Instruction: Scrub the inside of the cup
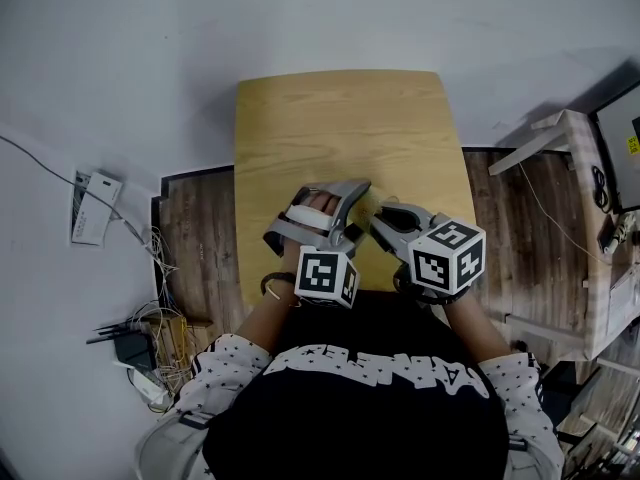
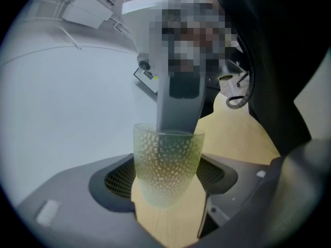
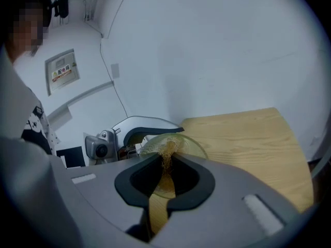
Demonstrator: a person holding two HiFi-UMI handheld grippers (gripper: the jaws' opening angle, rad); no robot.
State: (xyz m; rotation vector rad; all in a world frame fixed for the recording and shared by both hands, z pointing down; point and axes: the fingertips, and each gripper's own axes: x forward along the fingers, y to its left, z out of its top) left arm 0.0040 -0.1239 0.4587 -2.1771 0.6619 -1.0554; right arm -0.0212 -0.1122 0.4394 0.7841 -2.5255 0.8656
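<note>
A pale green translucent cup [image 2: 166,164] with a dimpled wall sits between the jaws of my left gripper [image 2: 166,182], which is shut on it. In the head view the cup [image 1: 368,204] shows as a sliver between the two grippers above the near end of the table. My right gripper [image 3: 164,175] is shut on a thin yellow-brown scrubbing pad [image 3: 166,156]. The pad's frayed tip reaches the cup's rim [image 3: 191,144]. In the left gripper view a grey jaw of the right gripper [image 2: 178,94] dips into the cup's mouth from above. The cup's inside is mostly hidden.
The light wooden table [image 1: 340,128] stands against a grey-white wall. On the floor at the left lie a white box [image 1: 92,208] and a tangle of cables with a power strip [image 1: 150,353]. A pale wooden frame [image 1: 575,198] stands at the right.
</note>
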